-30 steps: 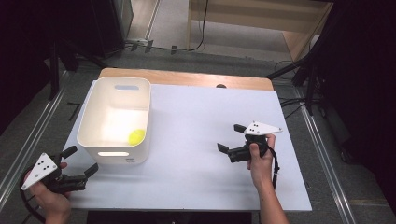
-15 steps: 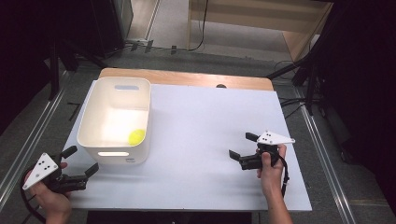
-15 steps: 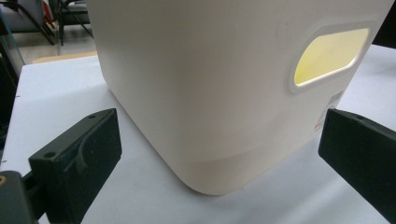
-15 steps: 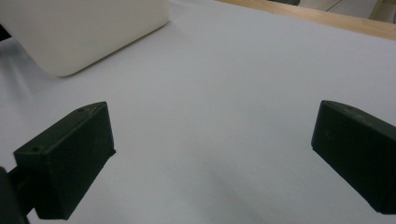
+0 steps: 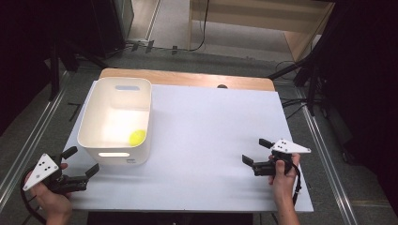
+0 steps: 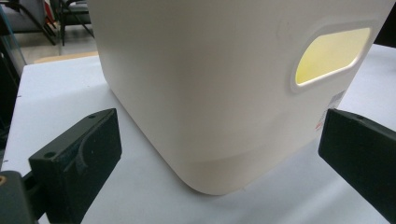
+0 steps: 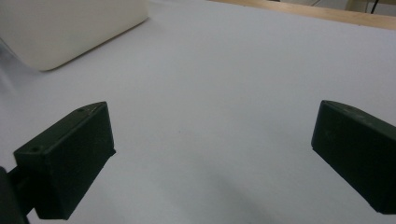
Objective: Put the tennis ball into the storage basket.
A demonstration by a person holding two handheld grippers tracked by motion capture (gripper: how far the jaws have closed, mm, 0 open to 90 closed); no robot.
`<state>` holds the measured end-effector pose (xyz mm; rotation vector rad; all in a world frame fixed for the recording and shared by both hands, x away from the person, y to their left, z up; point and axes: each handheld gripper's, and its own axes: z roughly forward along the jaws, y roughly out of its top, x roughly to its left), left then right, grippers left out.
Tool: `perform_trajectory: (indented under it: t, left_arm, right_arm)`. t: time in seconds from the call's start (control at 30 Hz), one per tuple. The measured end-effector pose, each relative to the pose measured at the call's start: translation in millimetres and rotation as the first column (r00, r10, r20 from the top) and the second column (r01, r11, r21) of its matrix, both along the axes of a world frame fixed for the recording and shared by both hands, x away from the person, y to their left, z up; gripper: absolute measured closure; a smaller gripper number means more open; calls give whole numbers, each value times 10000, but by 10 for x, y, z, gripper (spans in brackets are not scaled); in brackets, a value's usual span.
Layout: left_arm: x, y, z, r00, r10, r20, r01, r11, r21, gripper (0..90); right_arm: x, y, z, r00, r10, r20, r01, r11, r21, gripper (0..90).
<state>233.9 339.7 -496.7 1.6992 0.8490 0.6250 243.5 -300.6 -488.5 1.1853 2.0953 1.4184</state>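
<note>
Now, the white bin (image 5: pixel 116 123) sits at the worktop's (image 5: pixel 206 131) left side, and the small yellow ball (image 5: pixel 137 137) lies inside it near the front right corner, partly tucked under the wall's shade. In the left gripper view the bin's near corner (image 6: pixel 210 93) is cut off at the top and its handle slot (image 6: pixel 330 55) glows yellow; there is a small label at the lower right of that wall, too blurred and clipped to read. The left gripper (image 5: pixel 80 163) hovers just beside the bin's front left corner, fingers (image 6: pixel 79 158) spread wide, holding nothing. The right gripper (image 5: pixel 253 152) hangs well apart, over bare white worktop near the right edge, fingers (image 7: pixel 70 158) equally wide and empty. A wooden strip (image 5: pixel 187 78) edges the far side; beyond lie grey floor, cables and dark stands, hard to make out.
</note>
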Motion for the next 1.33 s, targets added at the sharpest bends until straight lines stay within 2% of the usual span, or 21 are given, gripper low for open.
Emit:
perform_trajectory:
  t: [0.6,1.03,1.33]
  left_arm:
    - [-2,-2,0,10000,-16,24,16,10000,-36,0]
    - [-4,5,2,10000,-80,29,81,9999,-145,0]
    - [-3,6,2,10000,-47,9,47,9999,-112,0]
  right_arm:
    - [-277,-360,-117,9959,-898,110,894,9956,277,0]
    - [-452,-521,-164,9887,-1469,310,1444,9870,709,0]
    - [-476,-598,-213,9850,-1715,209,1687,9809,968,0]
